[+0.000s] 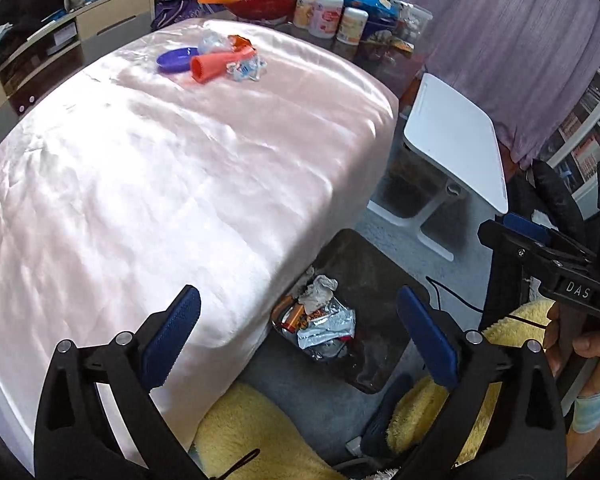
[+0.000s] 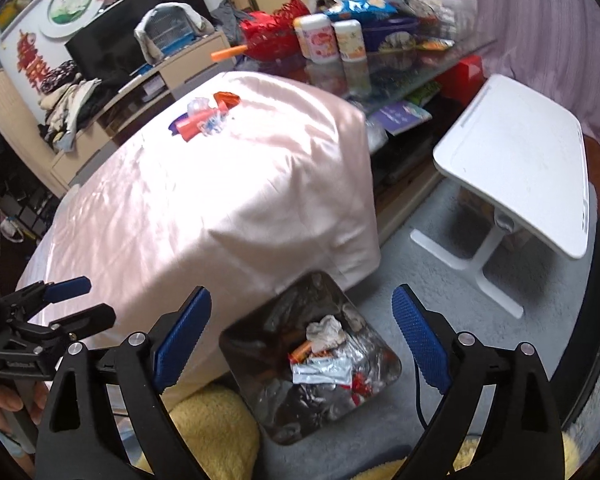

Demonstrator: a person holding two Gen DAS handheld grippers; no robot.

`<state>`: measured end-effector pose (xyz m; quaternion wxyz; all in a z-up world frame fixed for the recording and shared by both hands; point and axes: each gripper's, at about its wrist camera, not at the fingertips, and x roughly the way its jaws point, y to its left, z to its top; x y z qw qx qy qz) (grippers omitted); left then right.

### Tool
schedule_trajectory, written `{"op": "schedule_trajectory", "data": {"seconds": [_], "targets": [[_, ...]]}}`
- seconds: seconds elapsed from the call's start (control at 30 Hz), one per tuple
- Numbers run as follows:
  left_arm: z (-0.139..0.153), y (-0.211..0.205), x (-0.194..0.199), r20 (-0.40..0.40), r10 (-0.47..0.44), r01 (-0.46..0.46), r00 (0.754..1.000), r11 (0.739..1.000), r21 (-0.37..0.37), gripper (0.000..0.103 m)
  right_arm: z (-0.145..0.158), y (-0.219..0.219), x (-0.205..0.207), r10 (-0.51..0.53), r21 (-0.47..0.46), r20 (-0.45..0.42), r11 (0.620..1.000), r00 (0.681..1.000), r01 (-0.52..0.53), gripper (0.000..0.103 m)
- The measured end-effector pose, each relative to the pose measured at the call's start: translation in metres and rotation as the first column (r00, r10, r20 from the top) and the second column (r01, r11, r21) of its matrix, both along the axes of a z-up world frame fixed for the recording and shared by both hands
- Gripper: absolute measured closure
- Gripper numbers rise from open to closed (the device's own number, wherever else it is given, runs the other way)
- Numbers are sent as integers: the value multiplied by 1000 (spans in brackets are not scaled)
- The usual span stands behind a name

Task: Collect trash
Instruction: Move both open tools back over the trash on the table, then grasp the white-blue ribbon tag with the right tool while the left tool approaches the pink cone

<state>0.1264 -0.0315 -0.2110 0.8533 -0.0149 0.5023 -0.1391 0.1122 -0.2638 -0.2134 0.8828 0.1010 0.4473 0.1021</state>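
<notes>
A bin with a black liner (image 1: 364,264) (image 2: 256,344) stands on the carpet against the corner of the pink-covered table (image 1: 140,184) (image 2: 204,216). Crumpled tissue and foil wrappers (image 1: 324,320) (image 2: 324,356) lie inside it. My left gripper (image 1: 298,300) hangs open above the bin, nothing between its blue pads. My right gripper (image 2: 300,296) is also open and empty over the bin; it shows at the right edge of the left wrist view (image 1: 516,236). More trash (image 1: 220,58) (image 2: 206,118) sits at the table's far end: an orange tube, a purple lid, clear plastic, an orange wrapper.
A white lap desk (image 1: 456,136) (image 2: 520,152) stands to the right of the bin. Behind the table, a glass table (image 2: 416,68) holds jars and snack bags. A TV cabinet (image 2: 180,68) is at the back left. Yellow fluffy fabric (image 1: 260,440) and a black cable (image 1: 452,296) lie near the bin.
</notes>
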Motion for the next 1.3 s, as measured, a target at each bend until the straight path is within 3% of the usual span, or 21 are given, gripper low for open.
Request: {"op": "schedule_trajectory", "data": {"seconds": [0.43, 0.83, 1.1, 1.27, 1.3], "targets": [[19, 53, 61, 48, 115, -118, 992, 991, 63, 9, 37, 36, 78, 75, -22, 74, 997, 994, -74, 10], [9, 81, 142, 46, 175, -179, 983, 979, 100, 9, 16, 96, 178, 153, 23, 56, 988, 987, -155, 12], [-8, 85, 184, 21, 158, -160, 987, 983, 94, 9, -10, 129, 240, 196, 60, 19, 979, 980, -197, 34], [-15, 81, 205, 13, 141, -141, 990, 985, 99, 9, -26, 143, 262, 215, 52, -3, 975, 977, -215, 37], [-16, 80, 209, 12, 139, -140, 990, 985, 99, 9, -28, 144, 265, 219, 50, -6, 975, 976, -219, 45]]}}
